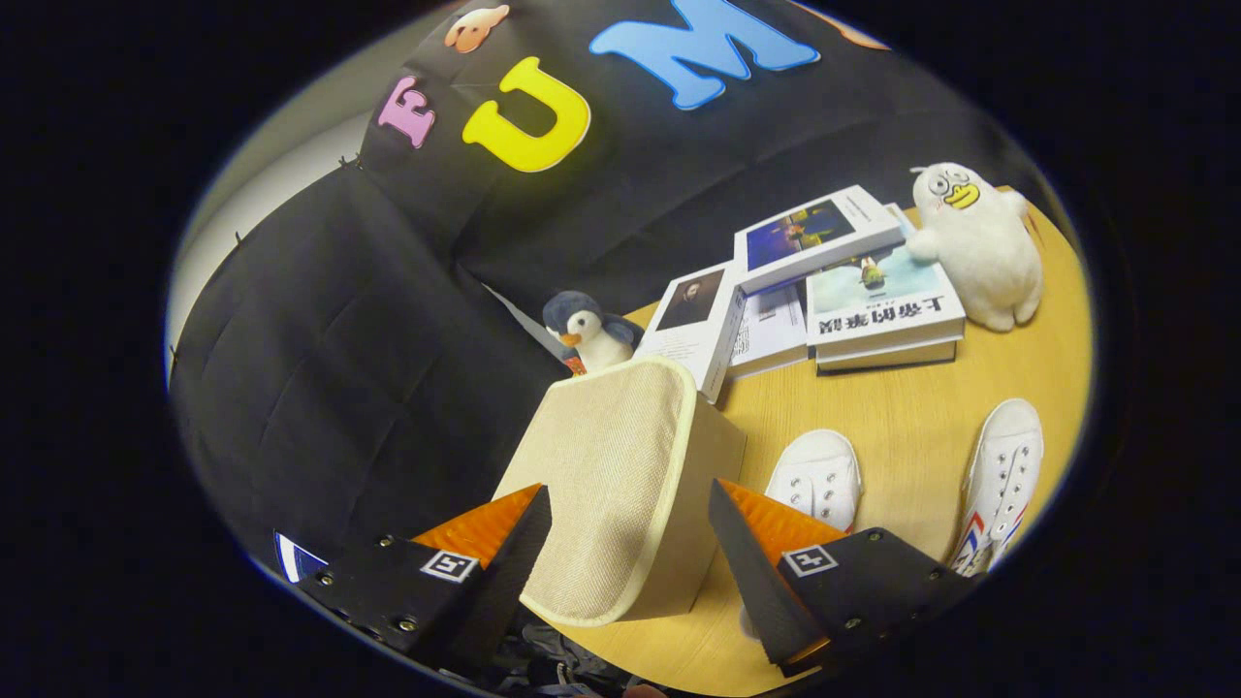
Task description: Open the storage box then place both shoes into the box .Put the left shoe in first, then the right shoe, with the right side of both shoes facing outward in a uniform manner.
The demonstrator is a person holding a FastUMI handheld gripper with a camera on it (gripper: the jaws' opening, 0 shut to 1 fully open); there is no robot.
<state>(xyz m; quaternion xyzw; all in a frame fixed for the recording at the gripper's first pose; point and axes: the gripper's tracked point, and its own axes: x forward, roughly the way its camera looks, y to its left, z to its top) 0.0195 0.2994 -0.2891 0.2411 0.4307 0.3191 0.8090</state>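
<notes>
The beige fabric storage box (713, 456) stands on the wooden table (902, 427), just ahead of me. Its cream-trimmed lid (611, 465) covers the top, and the lid's near edge lies between my fingers. My gripper (628, 494) is open, one finger on each side of the lid; I cannot tell whether either finger touches it. Two white shoes lie beyond the right finger. One shoe (816, 475) is close beside the box with its toe pointing away. The other shoe (1005, 470), with red and blue stripes on its side, lies farther right.
A stack of books (853, 291) lies behind the shoes, with one book (693, 325) leaning by the box. A white plush duck (979, 247) sits at the books' right end. A small penguin plush (587, 334) stands behind the box. Black cloth walls close off the back and left.
</notes>
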